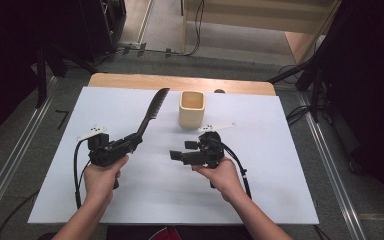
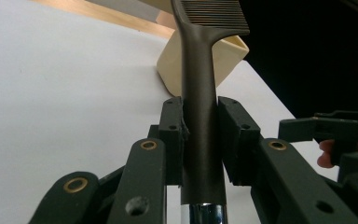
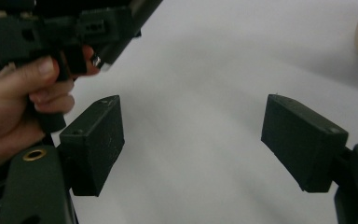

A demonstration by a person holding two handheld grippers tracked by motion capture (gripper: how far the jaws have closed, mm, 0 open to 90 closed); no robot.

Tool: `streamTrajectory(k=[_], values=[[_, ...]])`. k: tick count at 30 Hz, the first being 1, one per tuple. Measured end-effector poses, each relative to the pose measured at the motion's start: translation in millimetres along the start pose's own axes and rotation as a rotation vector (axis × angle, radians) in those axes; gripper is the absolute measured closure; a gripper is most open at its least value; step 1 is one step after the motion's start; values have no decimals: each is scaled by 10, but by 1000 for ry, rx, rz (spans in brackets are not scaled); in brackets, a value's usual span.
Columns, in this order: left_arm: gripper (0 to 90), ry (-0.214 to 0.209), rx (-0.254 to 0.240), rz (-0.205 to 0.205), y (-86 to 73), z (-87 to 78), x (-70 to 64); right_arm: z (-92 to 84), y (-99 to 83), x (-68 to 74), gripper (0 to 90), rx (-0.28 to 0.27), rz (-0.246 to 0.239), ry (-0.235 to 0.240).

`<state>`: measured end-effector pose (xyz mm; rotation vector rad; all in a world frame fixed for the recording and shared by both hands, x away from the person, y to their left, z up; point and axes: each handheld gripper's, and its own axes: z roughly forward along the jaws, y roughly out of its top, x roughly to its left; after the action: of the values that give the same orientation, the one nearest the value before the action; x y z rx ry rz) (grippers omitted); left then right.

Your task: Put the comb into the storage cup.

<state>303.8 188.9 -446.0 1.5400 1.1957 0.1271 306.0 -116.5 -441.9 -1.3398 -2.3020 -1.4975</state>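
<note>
Two grippers, one comb, one cup, entered as I read them from my station.

Item 1: left gripper [image 1: 132,142]. Jaws pinch the comb [image 1: 150,114] by its dark handle, one pad on each side, as the left gripper view shows; a bright metal section of the handle sits below the pads. I see the comb lifted off the white surface [image 1: 55,165] and slanting up and away from the hand, teeth end toward the far edge.

Item 2: right gripper [image 1: 176,155]. Jaws spread wide, nothing between them; its own view shows bare sheet between the two pads. It hangs over the middle of the surface, pointing toward the left gripper, near it but apart.

Item 3: cream cup [image 1: 192,108], square-sided, upright, open top, standing near the far edge of the sheet. The comb's toothed end is just beside it at its left, not in it and, as far as I can tell, not touching.

Step in hand, by my judgement: carrying the held comb to the cup for stowing.

Next move, as I judge it: swing the toothed end over the cup mouth, tip the comb nearer upright, lower it inside, and only then ease the left jaws apart. The right gripper is free to steady the cup if it shifts.
</note>
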Motion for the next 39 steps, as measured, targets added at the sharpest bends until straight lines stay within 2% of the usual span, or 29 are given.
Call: streamTrajectory(k=[6,12,15,27,30,33,35,39], values=[[736,-7,-9,-20,-55,22,-20,118,111,-12,204,-58,69,10],[736,-16,-13,-30,-105,49,-35,221,200,-19,212,-72,101,11],[736,-18,-4,-24,-115,60,-39,261,233,-27,212,-71,116,12],[736,-8,-18,-3,-160,87,-39,401,358,-31,245,-70,154,13],[736,-3,-30,1,-172,90,-27,438,388,-30,249,-73,168,19],[736,1,-31,6,-178,93,-22,504,427,-24,258,-74,202,33],[736,1,-32,5,-178,91,-22,517,432,-23,258,-74,203,33],[736,7,-38,8,-179,86,-21,578,455,-1,259,-101,220,37]])
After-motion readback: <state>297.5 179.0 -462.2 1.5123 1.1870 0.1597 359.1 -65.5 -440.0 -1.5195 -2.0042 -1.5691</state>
